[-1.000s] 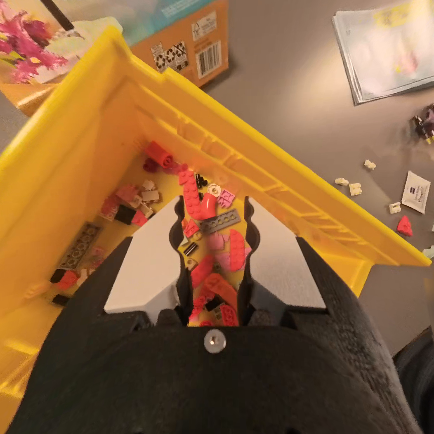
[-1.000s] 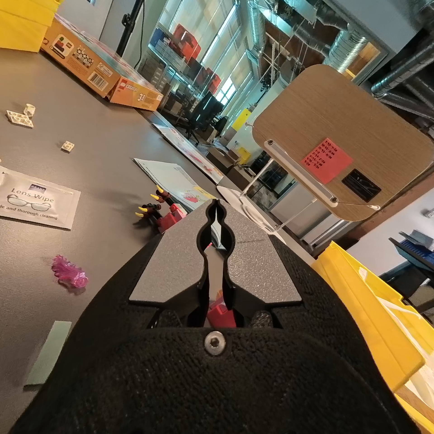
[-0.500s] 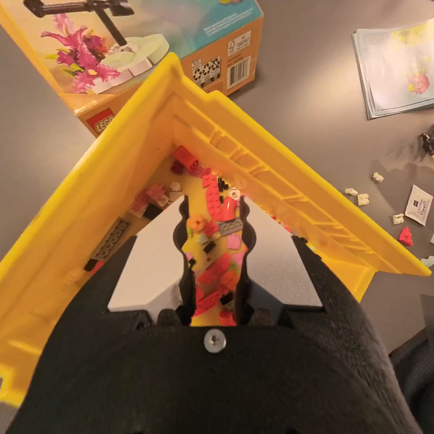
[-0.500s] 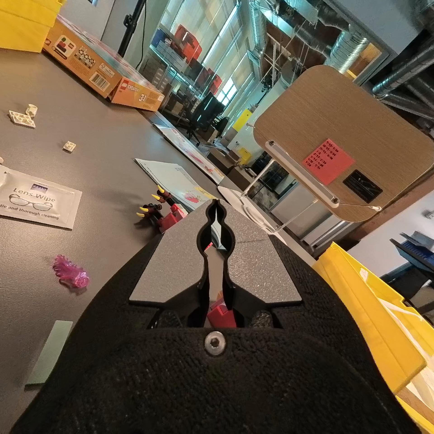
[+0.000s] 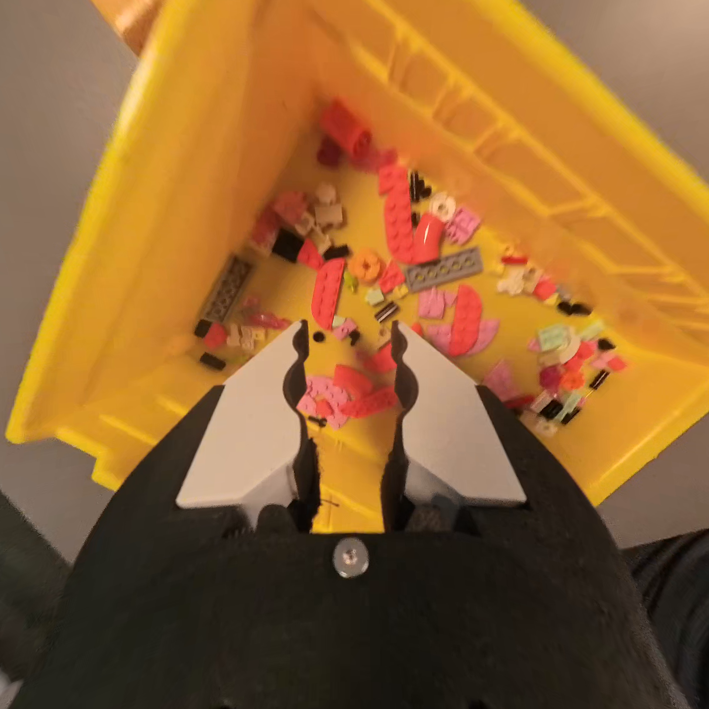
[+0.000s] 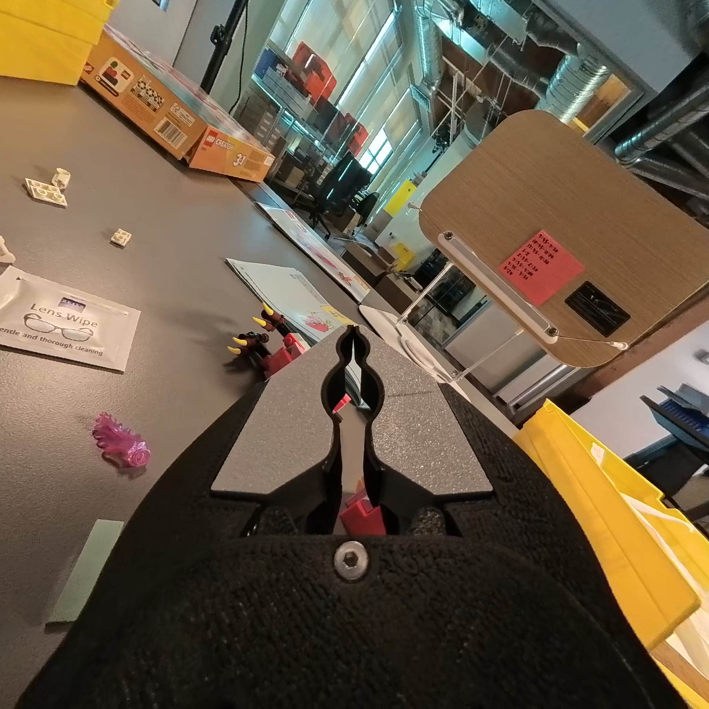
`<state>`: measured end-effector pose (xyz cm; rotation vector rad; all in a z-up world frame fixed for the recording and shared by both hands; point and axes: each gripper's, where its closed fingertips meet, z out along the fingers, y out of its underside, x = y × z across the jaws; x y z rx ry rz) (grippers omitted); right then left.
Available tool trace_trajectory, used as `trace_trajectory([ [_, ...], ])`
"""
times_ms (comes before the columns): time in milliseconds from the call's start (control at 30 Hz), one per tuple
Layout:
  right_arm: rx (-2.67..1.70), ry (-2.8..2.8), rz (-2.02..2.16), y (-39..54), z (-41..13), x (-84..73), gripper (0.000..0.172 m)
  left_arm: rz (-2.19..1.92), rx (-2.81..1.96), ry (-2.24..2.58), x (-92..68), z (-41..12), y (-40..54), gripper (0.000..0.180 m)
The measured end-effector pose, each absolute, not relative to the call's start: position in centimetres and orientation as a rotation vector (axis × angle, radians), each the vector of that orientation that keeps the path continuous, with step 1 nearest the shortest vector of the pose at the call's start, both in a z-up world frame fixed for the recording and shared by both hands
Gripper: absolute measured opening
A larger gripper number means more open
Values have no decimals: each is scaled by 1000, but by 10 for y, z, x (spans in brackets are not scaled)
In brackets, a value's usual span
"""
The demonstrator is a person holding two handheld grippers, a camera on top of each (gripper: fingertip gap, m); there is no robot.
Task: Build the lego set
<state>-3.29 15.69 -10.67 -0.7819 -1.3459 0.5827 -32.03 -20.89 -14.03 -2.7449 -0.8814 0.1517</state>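
Observation:
In the left wrist view my left gripper [image 5: 350,326] hangs open above a yellow bin [image 5: 192,192]. Nothing is between its fingers. Below lie several loose bricks: a coral rounded plate [image 5: 328,293] just ahead of the left fingertip, pink and coral plates [image 5: 326,399] under the gap, an orange round piece [image 5: 366,264] and a grey plate [image 5: 443,268]. In the right wrist view my right gripper [image 6: 353,330] is shut, tips touching, low over the grey table. A dark red brick model with yellow-tipped claws [image 6: 268,345] stands just left of its fingers.
On the table are a translucent purple piece [image 6: 121,441], a white sachet [image 6: 65,322], small white bricks [image 6: 46,190], a booklet [image 6: 284,291] and an orange box [image 6: 172,111]. A second yellow bin [image 6: 614,518] stands at the right, and a wooden board on a clear stand [image 6: 575,230] lies beyond it. Some 45 cm of space lies between my two pairs of fingers. The coral rounded plate [image 5: 328,293] is closer to my left gripper, around 5 cm from its tips; the right tips are 50 cm off.
My left gripper has drawn back and up from the bin's far corner toward its front edge, and its jaws have narrowed a little on nothing. The right gripper has stayed still and shut.

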Motion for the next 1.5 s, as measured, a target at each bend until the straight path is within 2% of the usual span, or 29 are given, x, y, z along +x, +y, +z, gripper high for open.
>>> trace_trajectory([
  [300,-769,-1364,573,154,-109,-34,0,408,-3000,-904,-314,-145,-249,42],
  [433,-751,-1380,574,151,-110,-34,0,146,-3047,-828,-271,-155,-236,43],
  [600,-746,-1387,572,150,-111,-34,0,41,-3083,-772,-247,-174,-228,54],
  [733,-746,-1387,573,150,-111,-34,0,-22,-3098,-783,-240,-191,-224,55],
  [867,-745,-1389,574,149,-111,-34,0,5,-3071,-703,-244,-189,-215,16],
  [1133,-744,-1388,576,149,-110,-34,0,397,-2828,-602,-305,-165,-198,16],
  [1167,-744,-1389,576,149,-110,-34,0,370,-2816,-627,-305,-164,-199,21],
  [1267,-741,-1392,574,149,-111,-34,0,33,-2898,-720,-272,-172,-208,51],
  [1500,-736,-1399,572,148,-111,-34,0,-130,-2899,-595,-224,-148,-207,69],
])
